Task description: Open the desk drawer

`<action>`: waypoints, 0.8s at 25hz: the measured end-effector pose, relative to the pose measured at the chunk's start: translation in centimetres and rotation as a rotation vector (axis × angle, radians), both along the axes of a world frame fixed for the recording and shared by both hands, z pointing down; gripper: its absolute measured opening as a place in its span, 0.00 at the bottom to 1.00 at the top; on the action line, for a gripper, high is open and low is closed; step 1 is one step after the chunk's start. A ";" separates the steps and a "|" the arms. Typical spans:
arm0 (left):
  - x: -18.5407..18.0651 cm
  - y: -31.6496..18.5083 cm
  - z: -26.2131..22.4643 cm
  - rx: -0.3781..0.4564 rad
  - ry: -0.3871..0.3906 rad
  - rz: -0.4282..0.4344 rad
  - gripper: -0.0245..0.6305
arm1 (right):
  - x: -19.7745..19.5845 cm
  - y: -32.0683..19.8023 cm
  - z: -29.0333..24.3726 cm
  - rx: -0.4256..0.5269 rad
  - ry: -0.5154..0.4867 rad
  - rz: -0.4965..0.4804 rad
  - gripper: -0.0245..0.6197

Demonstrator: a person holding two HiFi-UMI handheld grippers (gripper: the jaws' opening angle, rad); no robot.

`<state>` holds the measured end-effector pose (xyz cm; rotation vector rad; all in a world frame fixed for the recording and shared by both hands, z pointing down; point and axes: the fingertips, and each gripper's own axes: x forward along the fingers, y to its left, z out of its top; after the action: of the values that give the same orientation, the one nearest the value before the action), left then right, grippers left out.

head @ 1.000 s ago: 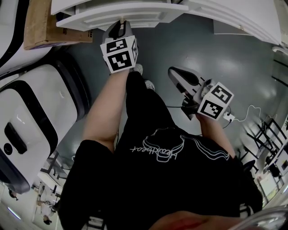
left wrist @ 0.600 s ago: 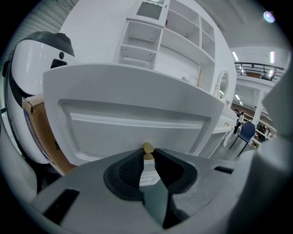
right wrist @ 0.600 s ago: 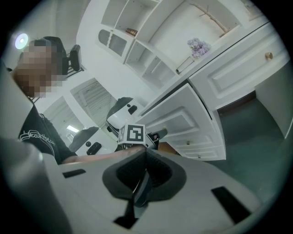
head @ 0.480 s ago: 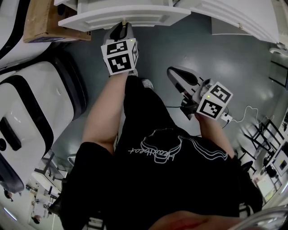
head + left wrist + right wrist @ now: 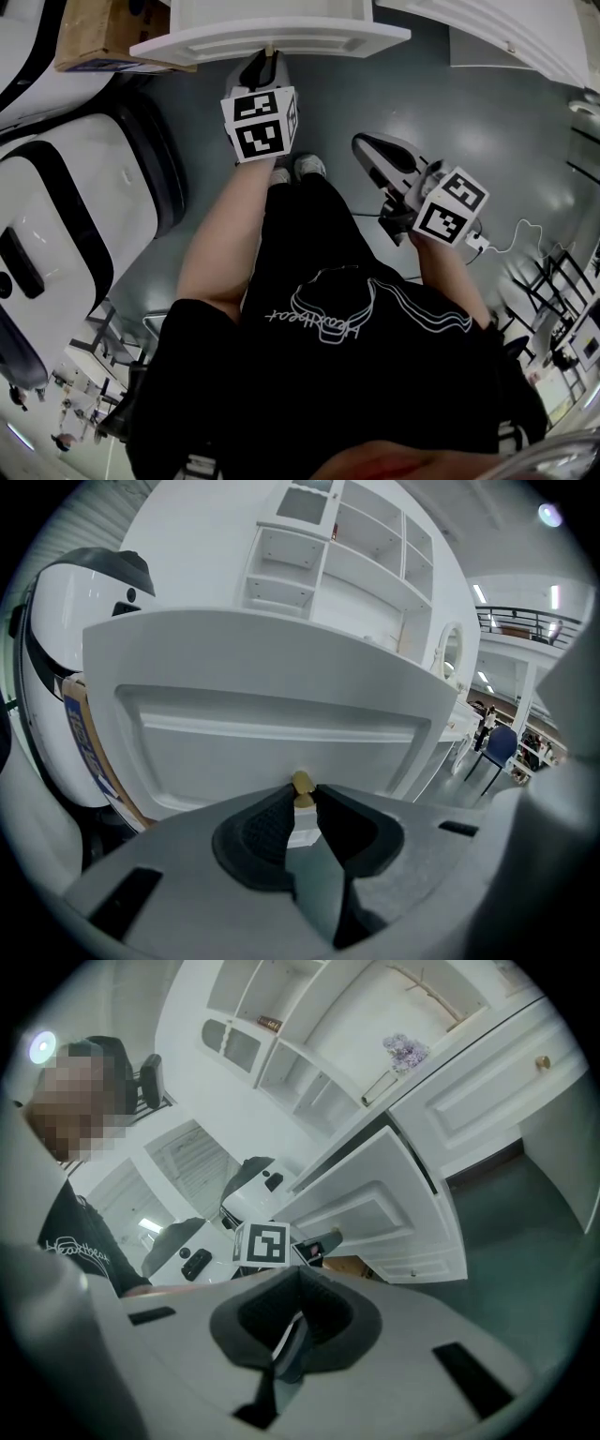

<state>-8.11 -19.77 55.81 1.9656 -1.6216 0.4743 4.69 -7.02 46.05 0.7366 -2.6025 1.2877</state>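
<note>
The white desk drawer stands pulled out from the desk at the top of the head view; its panelled front fills the left gripper view. My left gripper is shut on the small brass knob at the middle of that front, one dark pad on each side of it. My right gripper hangs lower right over the floor, apart from the drawer, with its jaws together and nothing in them. From the right gripper view the drawer shows side-on, with the left gripper's marker cube in front of it.
A cardboard box sits left of the drawer. A large white and black machine stands along the left. The white desk runs to the top right. A white cable and plug strip lie on the grey floor.
My left gripper has drawn back towards me with the knob, and the drawer has slid a little further out. The right gripper has hardly shifted.
</note>
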 end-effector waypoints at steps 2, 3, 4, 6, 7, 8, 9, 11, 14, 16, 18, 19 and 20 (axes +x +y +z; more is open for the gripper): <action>0.0 0.8 0.0 -0.008 0.000 0.004 0.16 | -0.3 0.3 -0.1 0.001 -0.009 0.001 0.05; 0.0 1.3 0.0 -0.011 0.000 0.008 0.16 | -0.4 0.5 -0.2 0.001 -0.013 0.003 0.05; 0.1 1.7 0.0 -0.013 -0.001 0.010 0.16 | -0.5 0.6 -0.2 0.001 -0.016 0.004 0.05; 0.3 2.5 0.1 -0.015 -0.001 0.015 0.16 | -0.6 0.8 -0.1 0.000 -0.020 0.008 0.05; 0.4 2.7 0.2 -0.014 -0.001 0.019 0.16 | -0.6 0.8 -0.1 -0.001 -0.022 0.011 0.05; 0.5 3.0 0.2 -0.012 0.002 0.022 0.16 | -0.6 0.8 -0.1 -0.001 -0.025 0.015 0.05; 0.5 3.2 0.2 -0.011 0.005 0.026 0.16 | -0.6 0.9 -0.1 -0.001 -0.026 0.019 0.05; 0.6 3.5 0.2 -0.012 0.011 0.029 0.16 | -0.6 1.1 -0.1 0.000 -0.027 0.025 0.05; 0.4 4.1 0.3 -0.021 0.010 0.030 0.16 | -0.7 1.6 -0.3 0.005 -0.028 0.036 0.05; 0.1 4.5 0.1 -0.025 0.008 0.034 0.16 | -0.9 2.2 -0.5 0.007 -0.031 0.049 0.05; 0.0 4.8 0.1 -0.030 0.010 0.036 0.16 | -0.9 2.7 -0.6 0.007 -0.031 0.057 0.05; 0.0 5.0 0.1 -0.033 0.012 0.036 0.16 | -0.9 3.0 -0.6 0.008 -0.029 0.060 0.05; 0.0 5.1 0.2 -0.034 0.012 0.036 0.16 | -0.9 3.2 -0.6 0.008 -0.028 0.064 0.05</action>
<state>-8.12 -14.64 55.97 1.9720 -1.5632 0.5003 3.77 -3.87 45.42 0.8156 -2.6285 1.3148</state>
